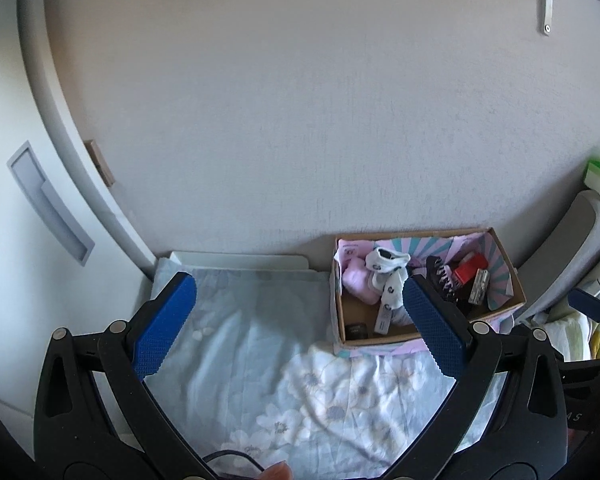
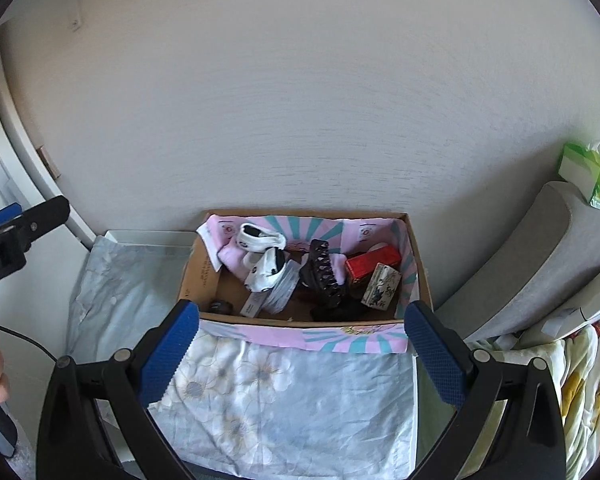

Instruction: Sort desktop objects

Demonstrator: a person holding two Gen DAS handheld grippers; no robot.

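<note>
Both the left gripper (image 1: 300,324) and right gripper (image 2: 302,352) hang empty, blue pads spread wide apart, over the floral cloth (image 2: 292,400). The cardboard box (image 2: 418,264) at frame centre holds white socks (image 2: 262,254), a black hair claw (image 2: 324,278) and a red carton (image 2: 372,266).

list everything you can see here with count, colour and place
cardboard box with pink and teal lining: 1, brown, against the wall on the cloth
white and black patterned socks: at least 2, in the box, left side
pink folded cloth: 1, under the socks
black hair claw clip: 1, box middle
red small carton: 1, box right
floral bedsheet-like cloth: 1, pale blue, covering the surface
green tissue pack: 1, far right, raised
left gripper: blue pads, open, empty
right gripper: blue pads, open, empty
</note>
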